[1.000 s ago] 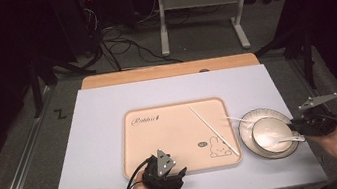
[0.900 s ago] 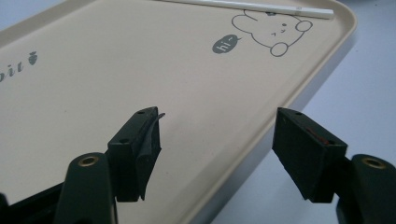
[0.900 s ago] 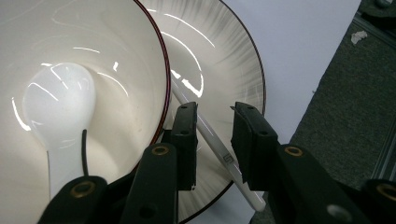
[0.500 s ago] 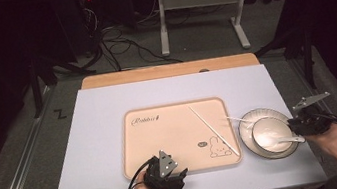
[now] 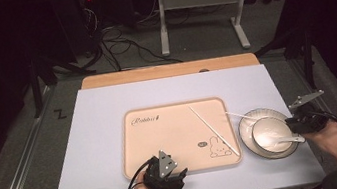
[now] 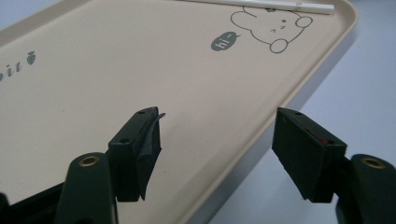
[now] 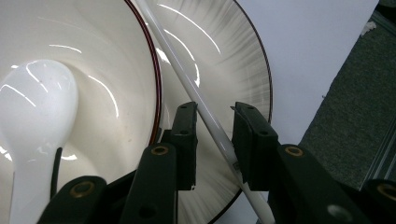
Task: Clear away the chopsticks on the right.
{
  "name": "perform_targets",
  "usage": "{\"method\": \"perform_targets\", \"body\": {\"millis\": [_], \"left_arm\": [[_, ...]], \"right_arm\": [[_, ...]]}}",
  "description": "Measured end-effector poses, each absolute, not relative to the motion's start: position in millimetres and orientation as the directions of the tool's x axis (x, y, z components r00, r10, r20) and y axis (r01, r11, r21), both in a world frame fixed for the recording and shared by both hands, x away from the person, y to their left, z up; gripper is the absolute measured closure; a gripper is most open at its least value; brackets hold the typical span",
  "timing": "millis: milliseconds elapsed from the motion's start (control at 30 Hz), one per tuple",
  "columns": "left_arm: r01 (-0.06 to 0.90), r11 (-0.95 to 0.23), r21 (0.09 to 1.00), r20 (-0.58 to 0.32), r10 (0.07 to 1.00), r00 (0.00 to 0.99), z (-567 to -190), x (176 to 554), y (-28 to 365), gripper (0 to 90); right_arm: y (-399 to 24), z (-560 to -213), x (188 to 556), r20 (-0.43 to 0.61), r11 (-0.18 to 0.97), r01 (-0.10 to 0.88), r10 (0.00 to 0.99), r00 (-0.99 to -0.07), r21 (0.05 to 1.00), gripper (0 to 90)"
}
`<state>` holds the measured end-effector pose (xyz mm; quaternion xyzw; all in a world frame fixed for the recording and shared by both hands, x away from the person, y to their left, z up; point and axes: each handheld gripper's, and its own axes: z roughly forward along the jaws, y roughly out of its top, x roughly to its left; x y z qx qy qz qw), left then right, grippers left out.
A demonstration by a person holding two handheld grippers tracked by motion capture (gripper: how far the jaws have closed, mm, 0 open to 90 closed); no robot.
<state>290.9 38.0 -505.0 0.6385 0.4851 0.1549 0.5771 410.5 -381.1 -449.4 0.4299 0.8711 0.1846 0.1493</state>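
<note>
Right gripper (image 7: 214,140) nearer; chopstick (image 7: 187,88) diagonal.

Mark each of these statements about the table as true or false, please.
1. The spoon lies in the bowl. True.
2. The bowl stands on the tray. False: it stands on the plate, beside the tray.
3. A chopstick runs between the jaws of the right gripper. True; the jaws have just been closing, with a gap showing on one side.
4. The left gripper is shut on a spoon. False: its jaws are open over the tray's rim, holding nothing.
5. The tray has a rabbit drawing. True.
</note>
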Motion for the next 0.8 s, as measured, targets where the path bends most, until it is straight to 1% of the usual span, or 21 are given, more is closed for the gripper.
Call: {"method": "perform_targets", "body": {"millis": [467,500,600,800], "left_arm": [[0.444,0.122,0.888,-0.354,0.798,0.487,-509.0,288.2,33.5,32.8],[0.442,0.117,0.889,-0.349,0.799,0.49,-509.8,287.7,32.9,32.8],[0.441,0.111,0.891,-0.343,0.8,0.493,-510.3,287.2,32.6,32.8],[0.438,0.113,0.892,-0.344,0.798,0.495,-510.3,286.4,31.9,32.9]], "right_arm": [[-380.3,-450.3,412.6,-0.114,0.57,0.695,0.802,-0.586,0.439,78.1],[-379.4,-450.3,412.7,-0.116,0.571,0.695,0.802,-0.586,0.437,80.7],[-378.6,-450.5,412.5,-0.129,0.584,0.685,0.794,-0.595,0.436,84.3],[-379.2,-450.5,410.3,-0.136,0.579,0.685,0.798,-0.587,0.442,85.6]]}}
